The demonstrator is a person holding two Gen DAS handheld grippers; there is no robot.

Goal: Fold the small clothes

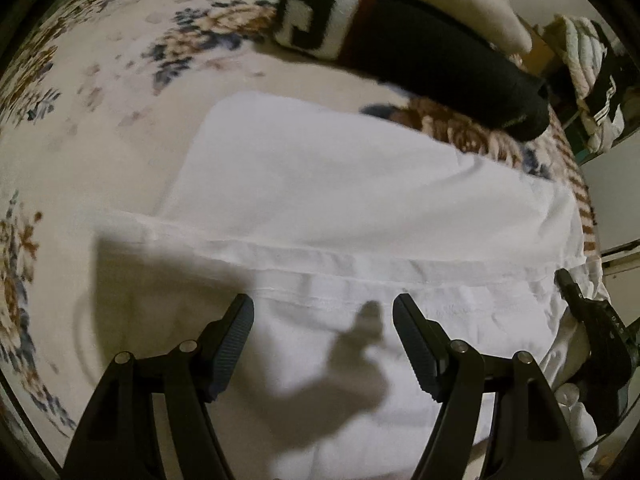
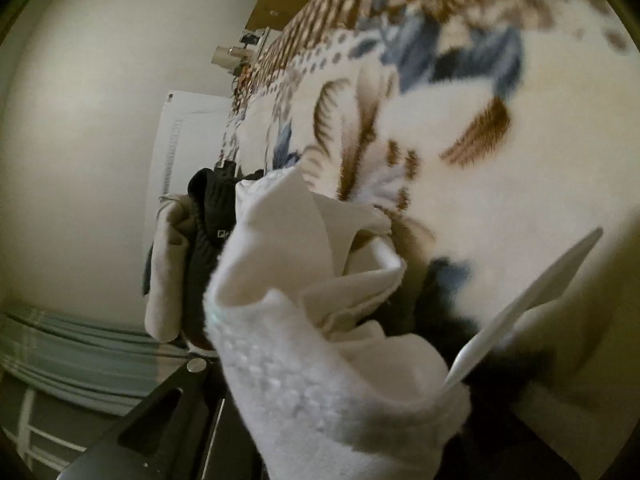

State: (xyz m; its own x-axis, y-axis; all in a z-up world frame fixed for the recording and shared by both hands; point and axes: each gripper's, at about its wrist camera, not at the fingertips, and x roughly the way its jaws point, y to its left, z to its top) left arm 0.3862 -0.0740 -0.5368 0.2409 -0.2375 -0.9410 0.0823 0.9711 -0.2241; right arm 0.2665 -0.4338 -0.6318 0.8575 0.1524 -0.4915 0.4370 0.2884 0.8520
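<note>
A white garment (image 1: 340,208) lies spread flat on a floral bed blanket (image 1: 80,92), its hem running just ahead of the left claw (image 1: 323,312), which points steeply down over the cloth with jaws apart, holding nothing. At the garment's right edge the right claw (image 1: 568,284) is clamped on a bunched white fold (image 2: 304,280), lifted clear of the blanket. A black-and-white sock (image 1: 400,40) lies beyond.
</note>
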